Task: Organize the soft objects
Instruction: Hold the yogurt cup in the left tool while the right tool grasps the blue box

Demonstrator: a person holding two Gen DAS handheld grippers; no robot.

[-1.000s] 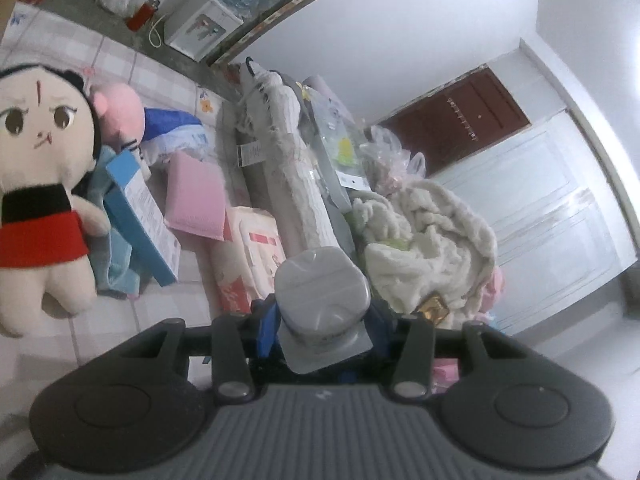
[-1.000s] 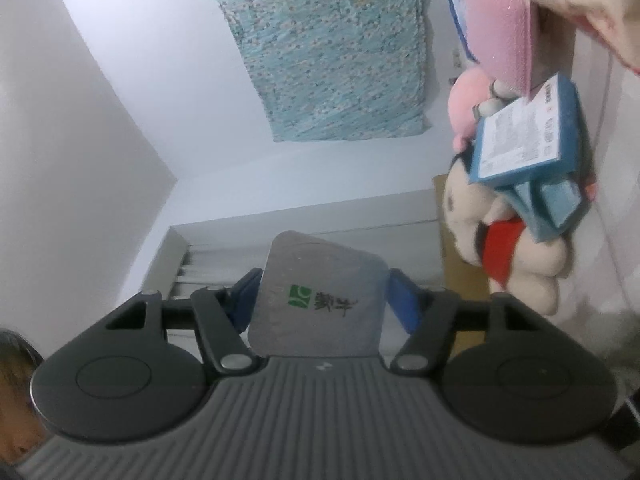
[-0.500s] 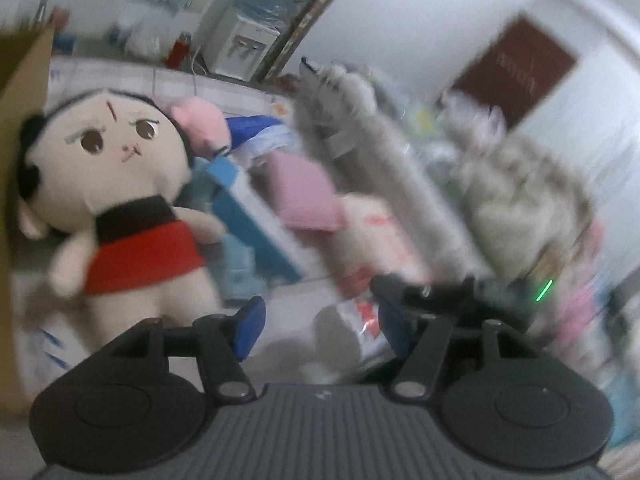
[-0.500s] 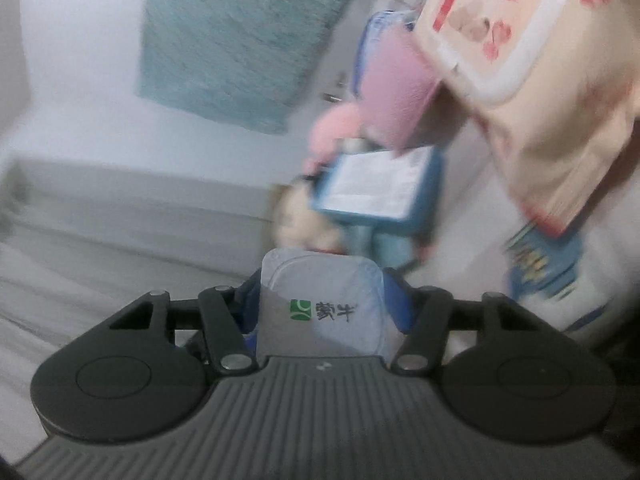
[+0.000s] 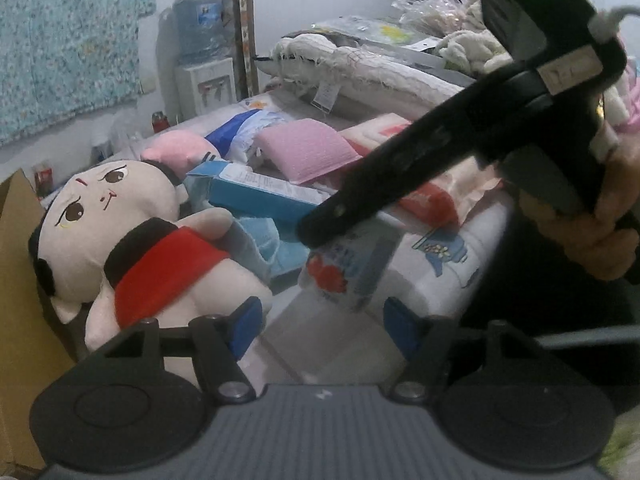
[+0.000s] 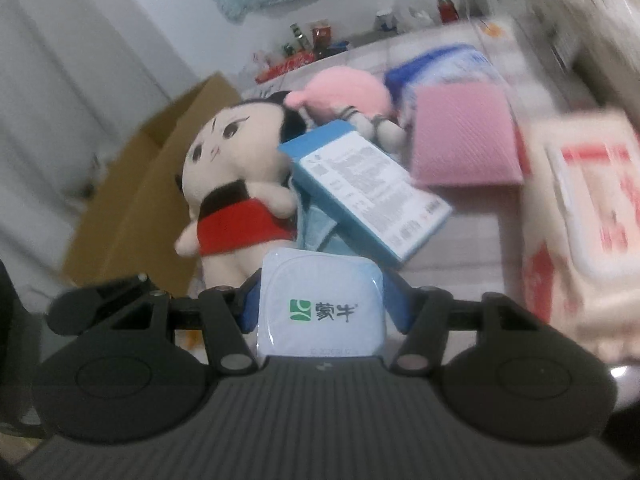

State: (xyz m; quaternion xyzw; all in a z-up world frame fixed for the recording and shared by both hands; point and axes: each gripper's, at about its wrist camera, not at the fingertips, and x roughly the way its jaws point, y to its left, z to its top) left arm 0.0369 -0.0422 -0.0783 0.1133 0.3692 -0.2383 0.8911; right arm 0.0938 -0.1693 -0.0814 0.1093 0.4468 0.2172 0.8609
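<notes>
on the tiled floor (image 5: 288, 332), at nine o'clock in the left view, lies a doll (image 5: 132, 240) in a red skirt, beside a cardboard box (image 6: 140, 184). the left claw (image 5: 320, 330) has its jaws opening and nothing between them. at twelve o'clock from it the right claw (image 5: 320, 232) pinches a pouch (image 5: 348, 268) with red fruit print; in the right view that pouch (image 6: 320, 308) sits squeezed between the blue pads (image 6: 398, 304), showing a green logo. a blue carton (image 6: 368, 188) leans on the doll at two o'clock, over a blue towel (image 5: 272, 248). a pink cushion (image 6: 464, 140) and a wipes pack (image 6: 588, 208) lie further right. a hand (image 5: 592, 216) grips the right tool at three o'clock.
</notes>
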